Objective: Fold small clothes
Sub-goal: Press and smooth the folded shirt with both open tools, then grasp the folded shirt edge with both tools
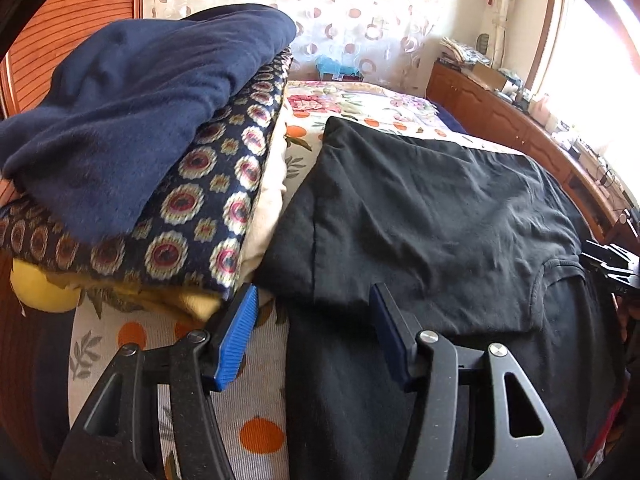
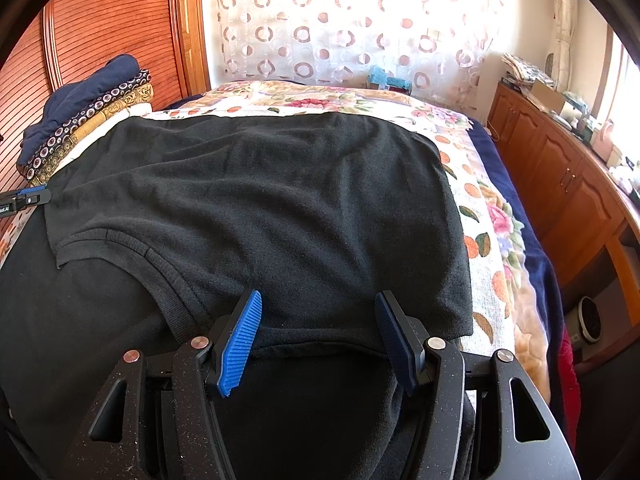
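A black knit T-shirt [image 2: 256,200] lies spread on the floral bed cover [image 2: 492,216], its near part cut off. Left claw [image 1: 314,336] and right claw [image 2: 318,340] hover apart, gripping nothing. A folded fabric stack [image 1: 160,168] sits far left.

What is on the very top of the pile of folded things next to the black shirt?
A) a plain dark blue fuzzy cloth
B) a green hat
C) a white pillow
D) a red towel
A: the plain dark blue cloth lies on top of the flower-patterned fabric, left of the black shirt.
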Motion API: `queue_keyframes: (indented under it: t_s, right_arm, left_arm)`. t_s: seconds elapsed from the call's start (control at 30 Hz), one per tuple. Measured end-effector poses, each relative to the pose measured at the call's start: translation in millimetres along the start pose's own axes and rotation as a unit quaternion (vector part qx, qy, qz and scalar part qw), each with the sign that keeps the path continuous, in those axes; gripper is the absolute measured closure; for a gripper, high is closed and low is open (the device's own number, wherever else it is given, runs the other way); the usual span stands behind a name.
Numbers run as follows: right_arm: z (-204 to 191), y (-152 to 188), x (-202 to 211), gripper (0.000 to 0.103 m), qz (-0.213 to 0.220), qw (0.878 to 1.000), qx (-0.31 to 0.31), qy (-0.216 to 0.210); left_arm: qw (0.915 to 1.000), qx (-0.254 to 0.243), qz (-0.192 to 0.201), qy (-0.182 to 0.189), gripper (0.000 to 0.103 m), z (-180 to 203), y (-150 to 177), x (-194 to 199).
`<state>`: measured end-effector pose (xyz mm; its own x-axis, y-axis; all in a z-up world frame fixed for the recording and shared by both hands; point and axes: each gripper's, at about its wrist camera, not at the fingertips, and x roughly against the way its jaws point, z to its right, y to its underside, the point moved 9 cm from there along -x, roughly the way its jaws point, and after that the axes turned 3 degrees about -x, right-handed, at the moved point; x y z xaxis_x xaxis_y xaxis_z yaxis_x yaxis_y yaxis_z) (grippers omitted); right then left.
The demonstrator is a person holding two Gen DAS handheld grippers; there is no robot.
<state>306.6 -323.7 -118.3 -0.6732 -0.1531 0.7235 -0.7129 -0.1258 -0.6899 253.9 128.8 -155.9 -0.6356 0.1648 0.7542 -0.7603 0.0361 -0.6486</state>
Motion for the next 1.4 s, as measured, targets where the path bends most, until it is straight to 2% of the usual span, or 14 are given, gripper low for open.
queue_keyframes:
  t_s: [0.17,0.3,0.33,0.37,0.4,0.53,0.63,0.73,0.9,1.0,1.1,1.3,1.37,1.4]
  right_arm:
    - [0,0,0,0.042,0.000,1.000,0.000,0.002]
    - [1,0,-1,0.042,0.000,1.000,0.001,0.002]
    - [2,0,-1,0.042,0.000,1.000,0.001,0.001]
    - [2,0,-1,0.042,0.000,1.000,0.000,0.001]
    - [2,0,-1,0.042,0.000,1.000,0.000,0.001]
    - [2,0,-1,0.042,0.001,1.000,0.002,0.003]
    - [3,0,-1,0.042,0.001,1.000,0.001,0.001]
    - [5,-2,2,0.042,0.002,1.000,-0.006,-0.003]
    - [29,-7,25,0.042,0.029,0.998,-0.059,-0.007]
    - [45,-3,27,0.042,0.016,0.997,-0.072,0.001]
    - [48,4,20,0.046,-0.006,0.998,-0.070,0.000]
    - [41,-2,7,0.052,-0.018,0.998,-0.061,-0.001]
    - [42,-5,2,0.058,-0.022,0.999,-0.048,0.015]
    - [42,-6,2,0.065,-0.021,0.999,-0.041,0.023]
  left_arm:
    - [1.0000,0.007,-0.001,-0.003,0.045,0,3,-1]
    - [0.9998,0.007,-0.005,0.016,0.045,10,-3,-6]
    - [0.9998,0.005,-0.003,0.019,0.047,13,-6,-7]
    - [0.9999,0.003,0.001,0.016,0.057,14,-8,-7]
    - [0.9999,0.003,0.006,0.011,0.061,14,-11,-6]
    - [0.9996,0.006,0.025,0.008,0.070,12,-23,0]
    - [0.9998,-0.001,0.022,0.000,0.079,9,-27,-3]
    - [0.9999,-0.006,0.011,-0.007,0.079,6,-27,-10]
    - [0.9999,-0.007,0.008,-0.004,0.079,7,-23,-12]
    - [0.9999,-0.013,0.006,-0.005,0.079,9,-22,-14]
    - [0.9999,-0.014,0.008,-0.003,0.081,9,-23,-15]
    - [0.9997,-0.017,0.014,-0.002,0.089,9,-24,-12]
    - [0.9997,-0.018,0.017,-0.001,0.089,11,-25,-10]
    - [0.9996,-0.019,0.019,-0.001,0.091,11,-26,-9]
